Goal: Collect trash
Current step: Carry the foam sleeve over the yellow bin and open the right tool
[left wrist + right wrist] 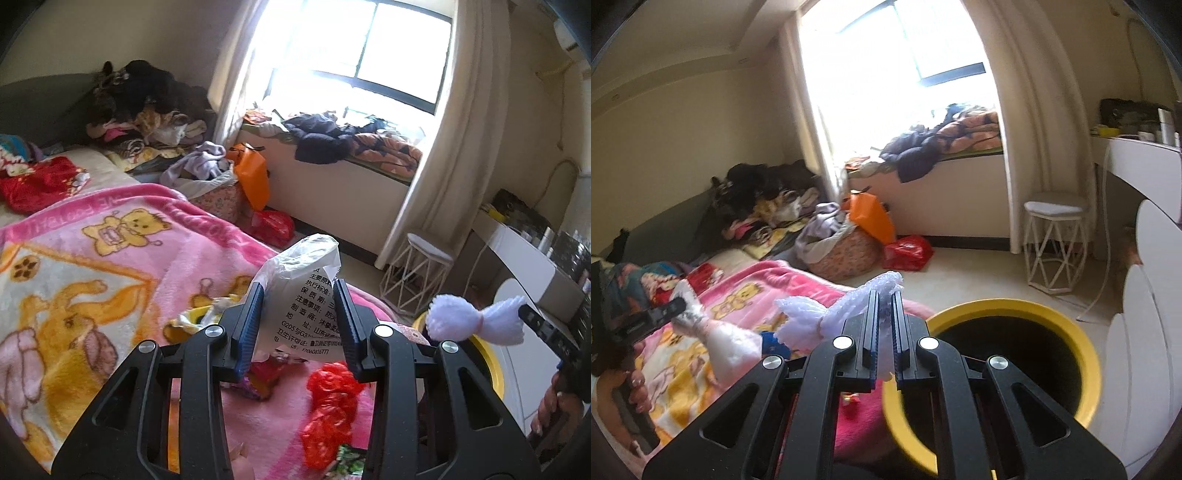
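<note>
Left claw (300, 314) grips a printed plastic wrapper (306, 291) between its pads, above the bed (110, 258). Right claw (885, 321) is clamped on crumpled bubble wrap (827, 314), beside the yellow-rimmed bin (1004, 310).

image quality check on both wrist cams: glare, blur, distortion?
Left wrist: window blown out white, red wrapper at the bottom smeared, edges bowed by fisheye. Right wrist: window also overexposed, near rim of the yellow bin blurred, corners vignetted.

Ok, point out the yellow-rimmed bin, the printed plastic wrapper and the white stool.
yellow-rimmed bin (1015, 307): right wrist view, far rim.
printed plastic wrapper (306, 295): left wrist view, printed face.
white stool (1055, 207): right wrist view, seat.
</note>
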Demonstrator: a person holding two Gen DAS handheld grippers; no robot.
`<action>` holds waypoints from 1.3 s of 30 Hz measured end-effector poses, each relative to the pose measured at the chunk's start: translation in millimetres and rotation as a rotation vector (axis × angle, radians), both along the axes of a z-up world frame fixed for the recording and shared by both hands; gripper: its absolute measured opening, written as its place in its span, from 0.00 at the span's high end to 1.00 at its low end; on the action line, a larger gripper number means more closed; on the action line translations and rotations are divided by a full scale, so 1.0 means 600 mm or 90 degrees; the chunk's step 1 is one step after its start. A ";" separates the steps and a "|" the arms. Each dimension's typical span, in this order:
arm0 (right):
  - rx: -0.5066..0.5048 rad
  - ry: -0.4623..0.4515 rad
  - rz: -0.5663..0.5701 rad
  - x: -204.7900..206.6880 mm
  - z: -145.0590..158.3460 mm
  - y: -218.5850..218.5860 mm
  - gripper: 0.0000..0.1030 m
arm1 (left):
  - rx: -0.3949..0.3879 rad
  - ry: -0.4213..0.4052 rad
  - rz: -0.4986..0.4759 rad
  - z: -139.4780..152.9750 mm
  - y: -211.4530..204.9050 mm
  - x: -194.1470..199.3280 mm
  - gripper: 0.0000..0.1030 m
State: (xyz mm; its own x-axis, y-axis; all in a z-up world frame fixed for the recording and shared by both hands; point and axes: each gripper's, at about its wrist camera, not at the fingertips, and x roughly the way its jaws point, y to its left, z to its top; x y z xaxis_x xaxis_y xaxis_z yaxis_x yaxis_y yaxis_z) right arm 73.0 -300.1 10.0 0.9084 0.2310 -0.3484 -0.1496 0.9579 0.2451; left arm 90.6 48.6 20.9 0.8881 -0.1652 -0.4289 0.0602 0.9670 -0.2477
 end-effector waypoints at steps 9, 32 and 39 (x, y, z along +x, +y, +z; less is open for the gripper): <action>0.000 0.003 -0.069 -0.003 -0.009 -0.056 0.94 | 0.035 -0.001 -0.041 -0.002 -0.067 0.015 0.69; -0.037 0.078 -0.198 0.023 -0.063 -0.135 0.94 | 0.074 0.024 -0.094 -0.040 -0.195 0.053 0.69; -0.067 0.111 -0.230 0.034 -0.087 -0.155 0.94 | 0.094 0.042 -0.106 -0.059 -0.252 0.074 0.69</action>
